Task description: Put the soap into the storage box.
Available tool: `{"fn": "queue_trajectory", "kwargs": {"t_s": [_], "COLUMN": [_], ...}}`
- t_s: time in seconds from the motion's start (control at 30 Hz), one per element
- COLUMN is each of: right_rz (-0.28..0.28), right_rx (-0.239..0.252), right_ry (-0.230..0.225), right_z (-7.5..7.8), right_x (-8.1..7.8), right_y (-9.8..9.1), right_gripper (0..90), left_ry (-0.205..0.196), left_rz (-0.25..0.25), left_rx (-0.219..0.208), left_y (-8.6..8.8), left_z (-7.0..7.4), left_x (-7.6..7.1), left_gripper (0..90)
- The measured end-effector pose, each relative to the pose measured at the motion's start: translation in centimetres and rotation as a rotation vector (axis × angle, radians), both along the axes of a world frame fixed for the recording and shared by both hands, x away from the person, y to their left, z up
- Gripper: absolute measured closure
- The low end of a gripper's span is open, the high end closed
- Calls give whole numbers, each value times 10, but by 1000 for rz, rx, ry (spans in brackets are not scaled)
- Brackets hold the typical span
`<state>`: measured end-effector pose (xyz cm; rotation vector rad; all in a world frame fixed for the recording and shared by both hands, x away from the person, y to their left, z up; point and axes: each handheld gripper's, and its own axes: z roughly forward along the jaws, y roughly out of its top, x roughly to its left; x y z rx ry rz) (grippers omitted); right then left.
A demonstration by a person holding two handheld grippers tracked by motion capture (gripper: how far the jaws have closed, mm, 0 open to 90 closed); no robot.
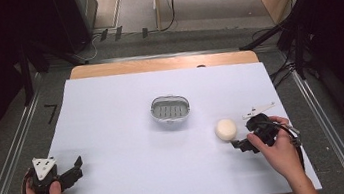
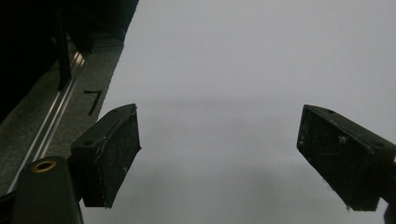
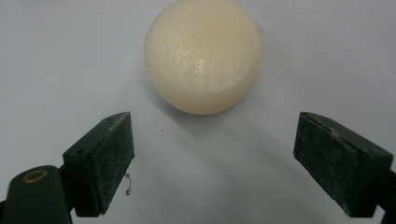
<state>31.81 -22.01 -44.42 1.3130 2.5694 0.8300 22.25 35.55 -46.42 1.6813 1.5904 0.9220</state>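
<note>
Your right gripper [image 1: 239, 143] is sitting near the right edge of the table [image 1: 121, 184], jaws spread with nothing between them, and the gap is wide enough to take the soap. The round cream soap bar [image 1: 226, 129] lies flat on the white sheet just ahead of that gripper [image 3: 212, 163], close to the jaw tips but not touching either pad; in the right gripper view the soap [image 3: 203, 56] sits centred above the gap, with both black pads still short of its sides.

Container-wise, you've got one small grey soap dish [image 1: 170, 111] around the middle of the table, a bit toward the far edge. It's an oval tray with a slotted insert inside, and as far as I can tell it's got nothing in it. The soap is well apart from it, off toward the right edge and nearer your side.

Your left gripper [image 1: 69, 173] is parked at the near left corner, close to the table's left edge, jaws wide apart too. In the left gripper view that gripper [image 2: 219, 154] has just bare white sheet between its pads, with the table's left edge and the floor beyond on one side.
</note>
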Motion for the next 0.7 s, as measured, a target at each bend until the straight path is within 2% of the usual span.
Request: {"fn": "queue_trajectory", "kwargs": {"t_s": [0.2,0.37,0.6,0.7], "right_rz": [9,13,16,3], "right_rx": [-3,-7,-9,-24], "right_ry": [6,13,22,23], "right_z": [1,-1,-4,-3], "right_x": [4,9,16,18], "right_y": [9,18,28,33], "right_gripper": [127,128,128,137], "left_ry": [-20,-21,-33,-28], "left_rz": [14,20,2,-5], "left_rx": [15,12,69,51], "left_y": [-2,-1,-7,-6], "left_z": [0,0,0,0], "left_x": [-2,-3,-4,-4], "left_gripper": [146,148,151,153]}}
